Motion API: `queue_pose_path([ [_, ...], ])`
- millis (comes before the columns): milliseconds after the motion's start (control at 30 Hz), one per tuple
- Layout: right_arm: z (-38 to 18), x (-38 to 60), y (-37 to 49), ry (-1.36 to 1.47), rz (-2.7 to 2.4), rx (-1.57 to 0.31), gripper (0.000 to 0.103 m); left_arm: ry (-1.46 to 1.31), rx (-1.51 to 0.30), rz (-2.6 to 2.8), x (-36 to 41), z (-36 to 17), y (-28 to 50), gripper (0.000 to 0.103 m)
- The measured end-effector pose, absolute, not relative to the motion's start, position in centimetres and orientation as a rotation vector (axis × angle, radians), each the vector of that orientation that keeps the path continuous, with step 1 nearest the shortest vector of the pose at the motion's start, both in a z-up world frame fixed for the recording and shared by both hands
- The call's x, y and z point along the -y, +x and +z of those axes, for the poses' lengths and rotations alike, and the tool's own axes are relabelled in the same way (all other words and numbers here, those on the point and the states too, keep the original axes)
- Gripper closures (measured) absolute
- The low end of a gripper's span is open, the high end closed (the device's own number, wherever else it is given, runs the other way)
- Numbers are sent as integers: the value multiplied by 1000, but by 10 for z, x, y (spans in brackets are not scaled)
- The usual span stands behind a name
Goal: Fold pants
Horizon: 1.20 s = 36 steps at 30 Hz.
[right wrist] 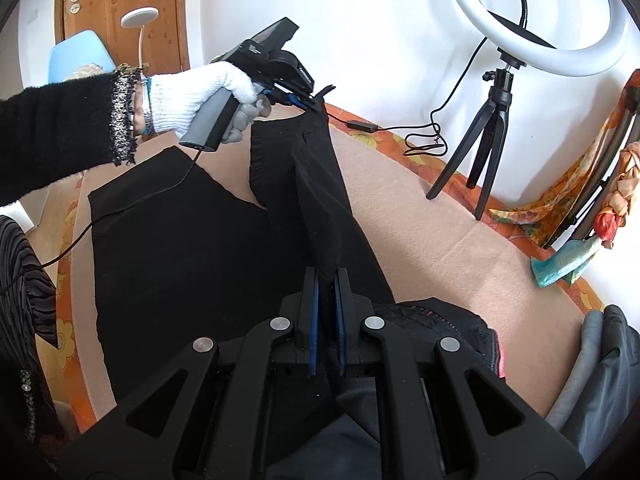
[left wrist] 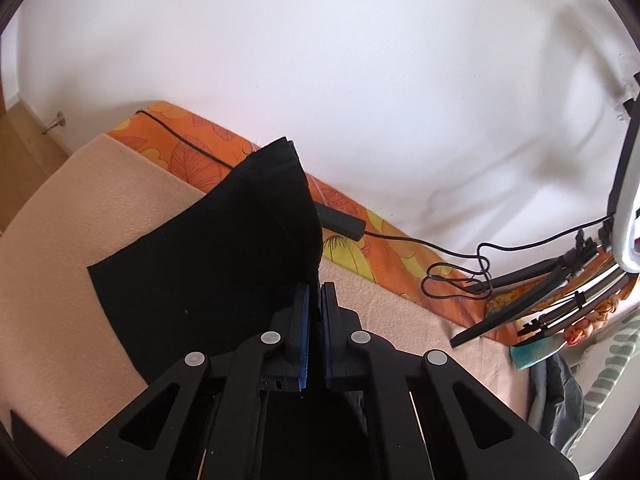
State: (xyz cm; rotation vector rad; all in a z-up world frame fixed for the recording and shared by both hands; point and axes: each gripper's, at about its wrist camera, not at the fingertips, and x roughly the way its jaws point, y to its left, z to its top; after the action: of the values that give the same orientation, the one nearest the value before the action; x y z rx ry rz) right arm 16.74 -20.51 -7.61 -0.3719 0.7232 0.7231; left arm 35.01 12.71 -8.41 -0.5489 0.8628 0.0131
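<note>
Black pants (right wrist: 180, 248) lie on a beige blanket (right wrist: 440, 232), with one end lifted off it. My left gripper (left wrist: 315, 292) is shut on a raised fold of the pants (left wrist: 224, 248). In the right wrist view the left gripper (right wrist: 310, 105), held by a white-gloved hand, pinches the pants' far upper corner. My right gripper (right wrist: 326, 276) is shut on the near edge of the same lifted strip of cloth. The cloth hangs stretched between the two grippers above the blanket.
A ring light (right wrist: 536, 20) on a black tripod (right wrist: 480, 148) stands at the back right, with its cable (right wrist: 420, 140) on the orange leaf-print sheet (left wrist: 192, 148). Grey clothing (right wrist: 600, 368) lies at the right. A wooden door (right wrist: 120, 8) is at the back left.
</note>
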Motion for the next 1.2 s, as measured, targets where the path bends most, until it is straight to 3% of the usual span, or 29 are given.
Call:
queue_pose_path([
  [167,-60,212,160,-369,682,-700,95,-485,-805,0,-138,-56,314,101],
  [333,-57,208,146,-387,669,-703,95,-567,-836,3,-141,-63,299,99],
  [400,-60,203,140,-392,679,-713,95,-622,-857,-23,-139,-62,300,81],
  [433,-62,201,135,-400,681,-715,95,-626,-872,-14,-133,-63,303,53],
  [467,-64,198,131,-405,685,-717,95,-617,-884,1,-127,-64,305,41],
  [667,-70,195,125,-395,700,-727,95,-524,-969,66,-117,-82,319,39],
  [767,-69,197,129,-386,696,-723,95,-552,-961,58,-129,-99,319,42],
  [833,-69,197,130,-390,697,-722,95,-614,-960,75,-142,-112,321,62],
  [900,-71,197,130,-396,694,-722,95,-691,-950,91,-155,-124,321,97],
  [933,-71,198,130,-396,692,-721,95,-708,-932,82,-158,-126,320,100],
  [1200,-63,202,131,-404,646,-695,95,-602,-810,44,-154,-81,294,101],
])
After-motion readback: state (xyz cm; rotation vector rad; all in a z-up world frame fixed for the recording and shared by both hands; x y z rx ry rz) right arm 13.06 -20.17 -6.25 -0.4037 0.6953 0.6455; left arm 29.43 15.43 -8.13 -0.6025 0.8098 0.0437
